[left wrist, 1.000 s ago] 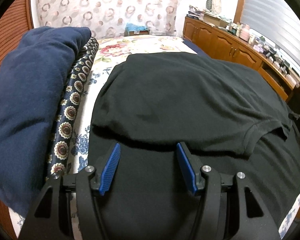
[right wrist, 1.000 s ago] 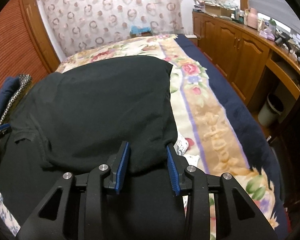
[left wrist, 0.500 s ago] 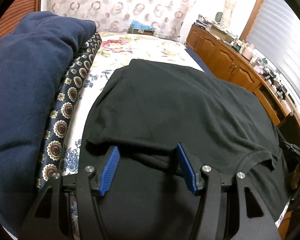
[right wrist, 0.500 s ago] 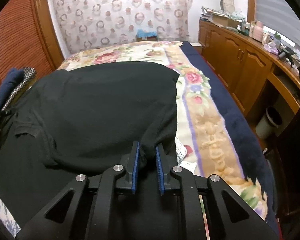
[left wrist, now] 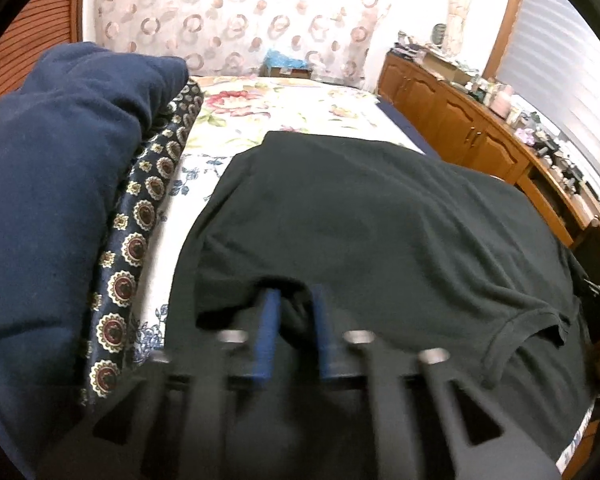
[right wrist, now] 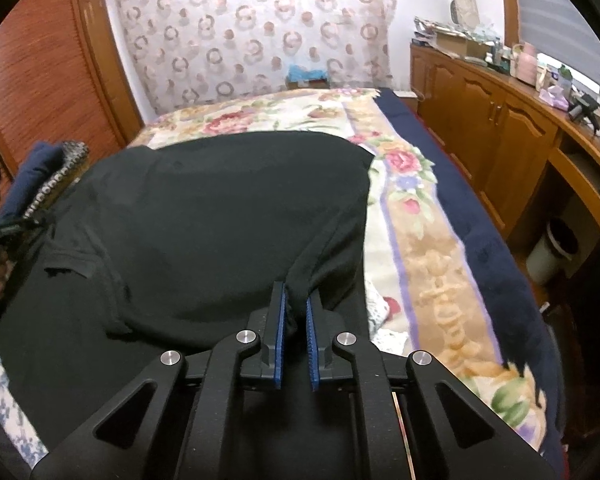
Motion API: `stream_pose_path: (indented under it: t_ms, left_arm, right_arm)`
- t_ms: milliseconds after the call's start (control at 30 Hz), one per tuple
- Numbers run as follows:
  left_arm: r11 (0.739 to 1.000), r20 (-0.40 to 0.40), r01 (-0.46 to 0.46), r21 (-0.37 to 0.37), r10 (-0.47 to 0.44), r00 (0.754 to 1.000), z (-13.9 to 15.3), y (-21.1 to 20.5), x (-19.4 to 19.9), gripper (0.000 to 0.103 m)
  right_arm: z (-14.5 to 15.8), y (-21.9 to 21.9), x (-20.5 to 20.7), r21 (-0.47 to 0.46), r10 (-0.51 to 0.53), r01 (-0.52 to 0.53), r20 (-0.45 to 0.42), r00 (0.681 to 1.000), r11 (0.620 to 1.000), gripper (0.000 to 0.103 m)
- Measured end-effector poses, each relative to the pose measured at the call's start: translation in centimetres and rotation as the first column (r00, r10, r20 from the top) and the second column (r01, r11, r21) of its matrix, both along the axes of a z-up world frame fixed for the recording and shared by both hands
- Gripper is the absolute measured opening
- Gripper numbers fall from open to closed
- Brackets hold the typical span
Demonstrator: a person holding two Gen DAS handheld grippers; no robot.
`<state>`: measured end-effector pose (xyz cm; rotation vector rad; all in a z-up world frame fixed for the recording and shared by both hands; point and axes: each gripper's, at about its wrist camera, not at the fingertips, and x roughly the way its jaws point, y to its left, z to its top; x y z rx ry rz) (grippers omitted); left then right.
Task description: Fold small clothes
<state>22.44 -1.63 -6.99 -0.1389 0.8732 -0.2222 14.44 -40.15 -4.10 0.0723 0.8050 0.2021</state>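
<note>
A black T-shirt (left wrist: 380, 216) lies on a floral bedspread (right wrist: 424, 264) ahead of both grippers; the left gripper (left wrist: 294, 312), blurred, pinches its near folded edge; the right gripper (right wrist: 296, 304) is clamped on that edge too; navy bedding (left wrist: 48, 200) sits left.

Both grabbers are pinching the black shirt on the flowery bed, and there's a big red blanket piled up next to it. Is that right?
Almost. The pile beside the black shirt is a navy blue blanket, not red; the left wrist view shows it clearly. The rest holds: the left gripper and the right gripper each pinch the shirt's near edge, and it lies on the flowery bed.
</note>
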Motion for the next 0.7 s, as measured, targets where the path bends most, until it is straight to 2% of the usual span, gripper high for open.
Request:
stream_pose_path:
  t_ms: [167,333,700]
  left_arm:
    - [0.999,0.090,0.019,0.028,-0.021,0.996,2.0,-0.1,-1.6,0.001]
    - [1.000,0.180,0.003,0.023,-0.007,0.984,4.2,0.4,-3.3,0.001]
    - [1.000,0.253,0.006,-0.011,-0.003,0.967,6.3,2.3,-8.8,0.001]
  right_arm:
    - [1.1,0.2,-0.3,0.016,0.011,-0.011,0.035,0.999,1.000,0.006]
    - [2.6,0.0,-1.0,0.017,0.002,-0.004,0.076,0.997,1.000,0.006]
    - [6.2,-0.5,-4.7,0.026,-0.004,0.000,0.157,0.988,1.000,0.006]
